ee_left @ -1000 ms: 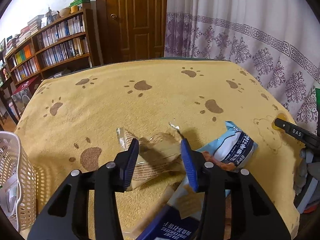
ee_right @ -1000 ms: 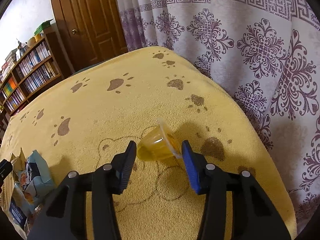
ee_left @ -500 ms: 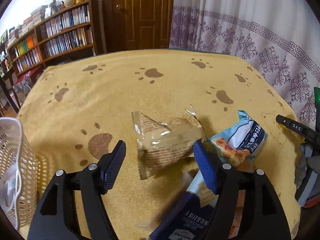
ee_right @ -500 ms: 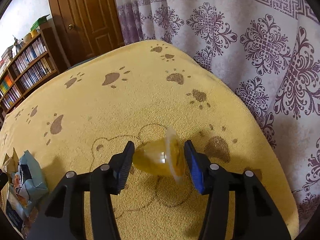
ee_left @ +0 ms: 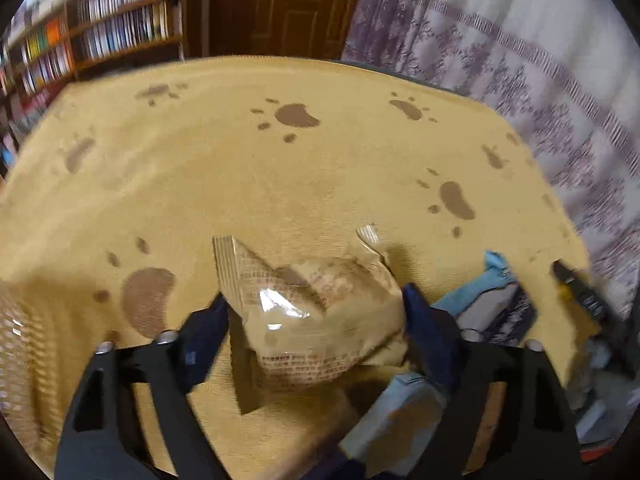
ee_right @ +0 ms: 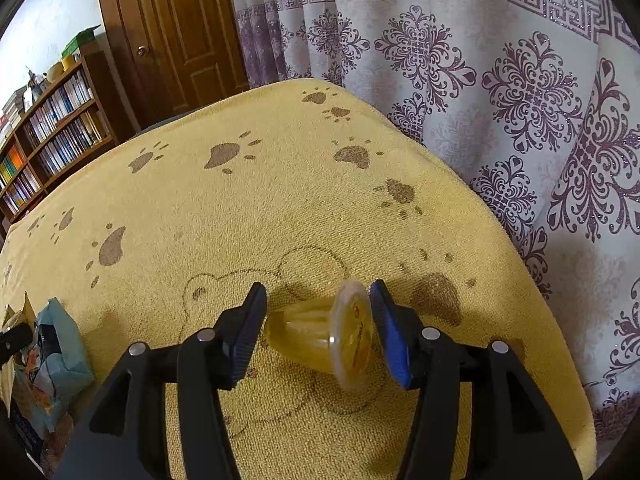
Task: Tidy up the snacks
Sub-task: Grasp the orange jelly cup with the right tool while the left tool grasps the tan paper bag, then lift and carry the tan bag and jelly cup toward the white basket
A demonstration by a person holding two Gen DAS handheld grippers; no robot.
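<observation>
Two grippers work over a yellow paw-print towel [ee_right: 240,208]. Nearest the left wrist camera, the left gripper [ee_left: 316,320] straddles a tan snack packet [ee_left: 320,312], its blue pads against both sides, so it looks clenched on the packet, though blur makes contact uncertain. Just right lie pale blue packets [ee_left: 488,300]. The right gripper [ee_right: 318,328] grasps a yellow jelly cup [ee_right: 320,336] lying sideways above the towel. Farther off stand a bookshelf [ee_right: 52,128], a wooden door [ee_right: 176,32] and patterned curtains [ee_right: 480,80].
</observation>
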